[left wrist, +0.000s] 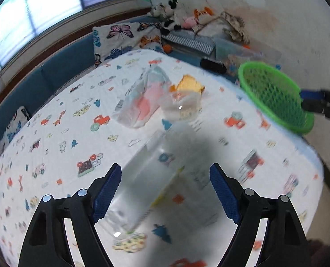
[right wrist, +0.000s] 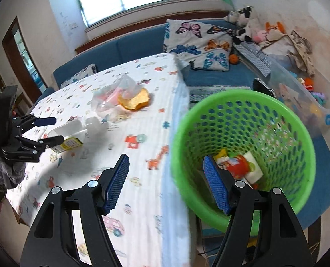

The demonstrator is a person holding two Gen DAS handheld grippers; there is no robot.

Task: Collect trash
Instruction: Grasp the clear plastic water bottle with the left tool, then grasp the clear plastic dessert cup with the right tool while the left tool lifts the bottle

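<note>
A clear plastic bottle [left wrist: 147, 178] with a yellow label lies on the patterned tablecloth between the open fingers of my left gripper [left wrist: 165, 191]; it also shows in the right wrist view [right wrist: 71, 133]. Beyond it lie a clear plastic bag [left wrist: 140, 102], a clear cup [left wrist: 180, 109] and an orange-yellow wrapper [left wrist: 187, 85]. My right gripper [right wrist: 167, 184] has its right finger inside the rim of a green mesh basket [right wrist: 242, 151], and its jaws stand wide apart. The basket holds a red and white wrapper [right wrist: 240, 166]. The basket hangs beside the table's right edge [left wrist: 274, 95].
The table [right wrist: 142, 138] is covered with a white cartoon-print cloth. A blue sofa [right wrist: 125, 51] with butterfly pillows [right wrist: 200, 44] and plush toys [right wrist: 247, 24] runs behind it. A clear storage bin [right wrist: 302, 98] of toys stands to the right.
</note>
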